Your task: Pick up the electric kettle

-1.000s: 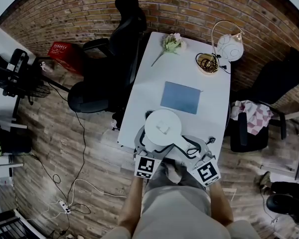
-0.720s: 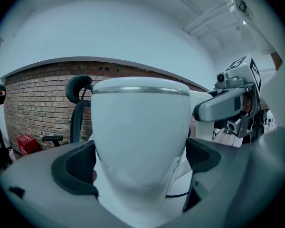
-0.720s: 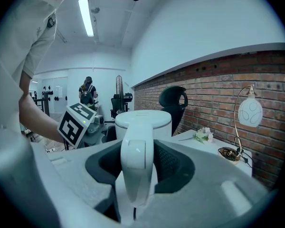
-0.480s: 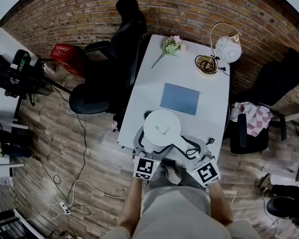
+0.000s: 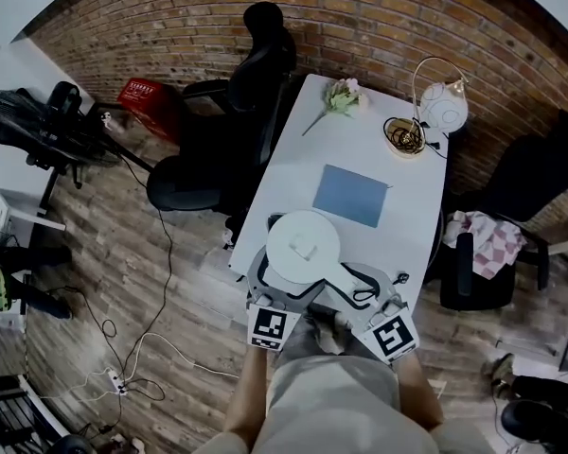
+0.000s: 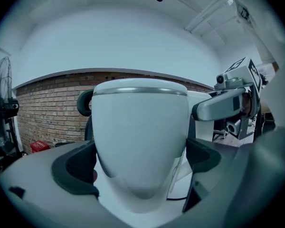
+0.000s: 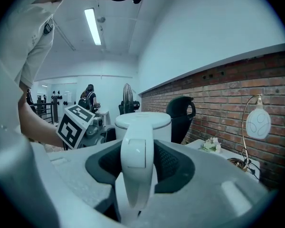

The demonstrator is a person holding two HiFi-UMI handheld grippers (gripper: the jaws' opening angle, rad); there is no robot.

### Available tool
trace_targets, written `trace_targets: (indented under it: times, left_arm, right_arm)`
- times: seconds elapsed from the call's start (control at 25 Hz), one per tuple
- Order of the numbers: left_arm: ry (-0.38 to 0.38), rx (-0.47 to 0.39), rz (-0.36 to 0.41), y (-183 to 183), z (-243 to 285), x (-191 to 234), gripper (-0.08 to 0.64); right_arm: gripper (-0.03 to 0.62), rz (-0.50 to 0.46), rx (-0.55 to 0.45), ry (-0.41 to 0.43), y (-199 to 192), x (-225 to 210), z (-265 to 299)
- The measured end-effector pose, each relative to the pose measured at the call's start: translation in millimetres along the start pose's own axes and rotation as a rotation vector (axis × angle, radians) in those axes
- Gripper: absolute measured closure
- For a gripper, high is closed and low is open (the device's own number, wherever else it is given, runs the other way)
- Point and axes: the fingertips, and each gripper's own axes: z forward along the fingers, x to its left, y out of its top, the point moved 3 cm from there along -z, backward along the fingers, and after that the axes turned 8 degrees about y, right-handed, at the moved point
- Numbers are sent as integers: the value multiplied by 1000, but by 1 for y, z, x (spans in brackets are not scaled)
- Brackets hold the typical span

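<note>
While the left tool [image 6: 140,172] is clamping the electric kettle [image 5: 304,245] by its body and the right tool [image 7: 137,165] is gripping its handle [image 7: 133,144], the kettle is apparently resting at the table's [image 5: 360,140] six o'clock edge; grasping looks done, lifting remains.

The white table [image 5: 398,225] carries one electric kettle [image 5: 303,244], one blue mat [image 5: 350,195], one flower [image 5: 341,96], one bowl [image 5: 404,136] and one lamp [image 5: 442,110]. At its near end are two grippers: left gripper [image 5: 282,291], right gripper [image 5: 364,287]. Two chairs: black chair [image 5: 227,130] left of the table, dark chair [image 5: 511,197] right of it.
</note>
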Motion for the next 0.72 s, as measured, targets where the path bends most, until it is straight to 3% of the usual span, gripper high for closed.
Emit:
trace_targets:
  times: [0.72]
  left_arm:
    - [260, -31, -36, 26, -59, -13, -6]
  right_arm:
    - [426, -79, -64, 243, 29, 25, -22]
